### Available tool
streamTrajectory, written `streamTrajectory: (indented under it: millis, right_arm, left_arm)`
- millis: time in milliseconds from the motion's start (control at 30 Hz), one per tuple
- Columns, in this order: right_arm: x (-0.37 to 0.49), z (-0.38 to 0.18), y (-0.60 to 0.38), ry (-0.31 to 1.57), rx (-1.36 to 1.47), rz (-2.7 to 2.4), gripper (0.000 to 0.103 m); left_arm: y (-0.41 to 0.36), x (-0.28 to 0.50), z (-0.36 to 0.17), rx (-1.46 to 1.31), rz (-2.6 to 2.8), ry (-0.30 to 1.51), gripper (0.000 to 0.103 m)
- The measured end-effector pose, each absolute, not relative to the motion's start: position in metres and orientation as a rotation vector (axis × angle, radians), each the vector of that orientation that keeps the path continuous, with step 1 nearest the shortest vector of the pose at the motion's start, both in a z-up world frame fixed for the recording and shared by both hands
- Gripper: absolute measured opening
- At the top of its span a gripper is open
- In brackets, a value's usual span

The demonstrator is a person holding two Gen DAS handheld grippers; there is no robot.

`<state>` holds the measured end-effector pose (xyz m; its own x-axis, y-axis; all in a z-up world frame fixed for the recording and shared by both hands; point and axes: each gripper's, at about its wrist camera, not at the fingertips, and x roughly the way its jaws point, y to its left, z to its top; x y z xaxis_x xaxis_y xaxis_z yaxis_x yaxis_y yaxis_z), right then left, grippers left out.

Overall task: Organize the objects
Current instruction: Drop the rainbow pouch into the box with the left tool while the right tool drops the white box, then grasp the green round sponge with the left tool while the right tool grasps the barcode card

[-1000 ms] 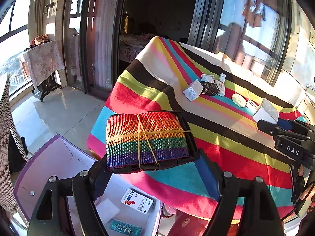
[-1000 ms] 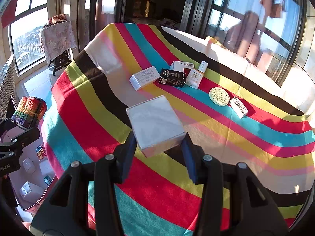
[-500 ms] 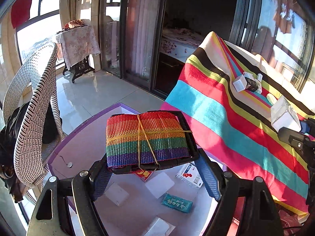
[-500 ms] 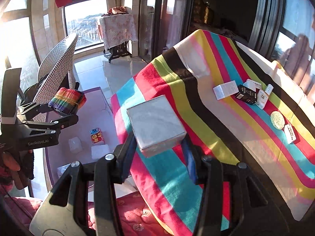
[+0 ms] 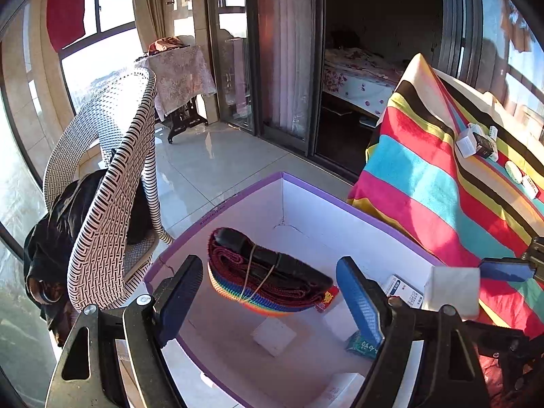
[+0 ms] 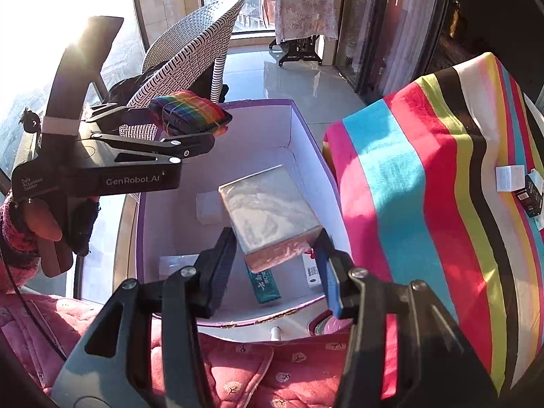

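Observation:
A rainbow-striped strap bundle [image 5: 268, 278] tied with a rubber band is between and beyond my left gripper's [image 5: 272, 301] spread fingers, above the floor of the white, purple-rimmed box [image 5: 306, 210]; it seems released. In the right wrist view the bundle [image 6: 190, 112] still sits at the left gripper's tips. My right gripper [image 6: 277, 258] has its fingers wide around a white wrapped box [image 6: 268, 210] that tilts over the purple-rimmed box [image 6: 307, 136]; whether it is still gripped is unclear. The white wrapped box also shows in the left wrist view [image 5: 452, 292].
Small packets lie in the box, among them a green one [image 6: 267, 285] and a white one [image 5: 273, 336]. A striped-cloth table [image 5: 442, 187] with more small boxes [image 5: 476, 142] stands to the right. A wicker chair [image 5: 108, 176] stands left of the box.
Both grippers moved from the table over the box. The left gripper's fingers opened and the rainbow bundle dropped away from them. The right gripper's fingers spread and the white box tilted.

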<state>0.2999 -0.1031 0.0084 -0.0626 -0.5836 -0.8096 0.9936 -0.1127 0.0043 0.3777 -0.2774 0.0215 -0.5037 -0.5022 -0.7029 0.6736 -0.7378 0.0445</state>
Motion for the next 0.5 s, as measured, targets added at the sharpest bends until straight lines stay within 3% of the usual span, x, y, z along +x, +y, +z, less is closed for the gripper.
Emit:
streamTrajectory:
  millis: [67, 267, 500]
  right_arm:
    - [0.299, 0.009, -0.102, 0.671, 0.795, -1.556, 0.07]
    - [0.271, 0.014, -0.079, 0.648, 0.811, -1.668, 0.073]
    - [0.192, 0.018, -0.011, 0.568, 0.906, -1.924, 0.078]
  left_arm:
    - [-0.276, 0.377, 0.026, 0.917, -2.225, 0.275, 0.086]
    - [-0.257, 0.347, 0.027, 0.946, -2.306, 0.293, 0.086]
    - [-0.171, 0.257, 0.03, 1.127, -2.578, 0.166, 0.086]
